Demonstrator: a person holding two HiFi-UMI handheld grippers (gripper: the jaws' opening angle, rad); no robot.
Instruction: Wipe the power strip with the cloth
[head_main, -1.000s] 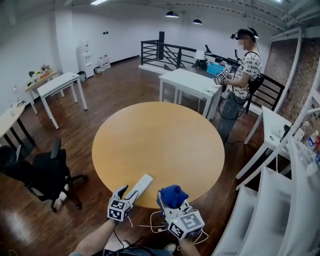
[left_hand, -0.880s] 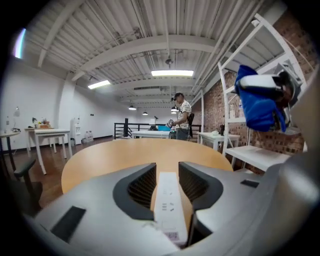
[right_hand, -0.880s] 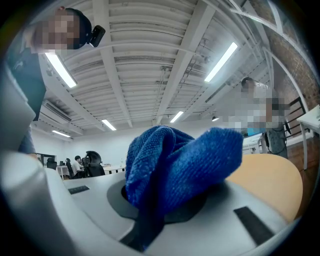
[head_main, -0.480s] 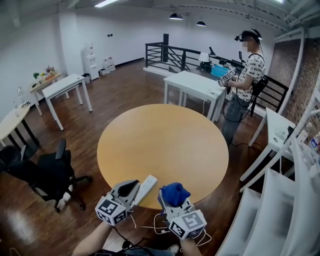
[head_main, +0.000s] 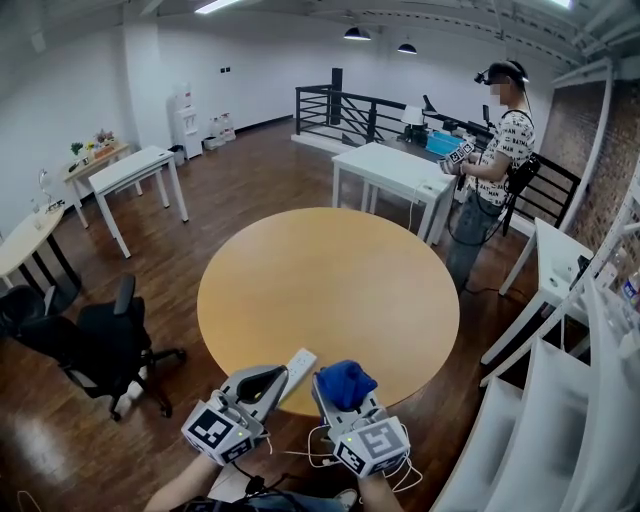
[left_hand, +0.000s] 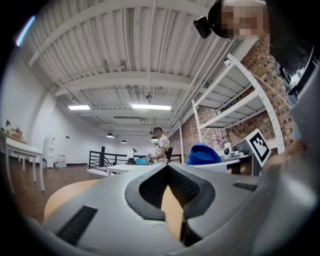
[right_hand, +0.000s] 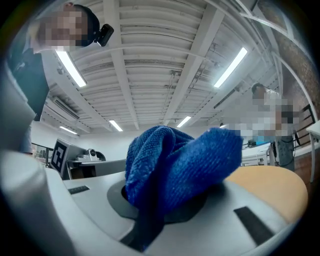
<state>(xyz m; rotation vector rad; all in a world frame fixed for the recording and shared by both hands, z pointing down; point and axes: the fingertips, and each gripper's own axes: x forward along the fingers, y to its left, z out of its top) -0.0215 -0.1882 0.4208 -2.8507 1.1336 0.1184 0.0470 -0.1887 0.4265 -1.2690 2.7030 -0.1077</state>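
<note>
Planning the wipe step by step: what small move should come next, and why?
Probably lower the right gripper leftward to set the cloth on the power strip: the cloth is already clamped, the strip lies beside it at the near edge of the table, and the left gripper is shut, empty.

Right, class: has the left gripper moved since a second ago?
Yes. Against the power strip, the left gripper has swung its marker cube leftward, toward the person, and its jaws are now shut, empty.
</note>
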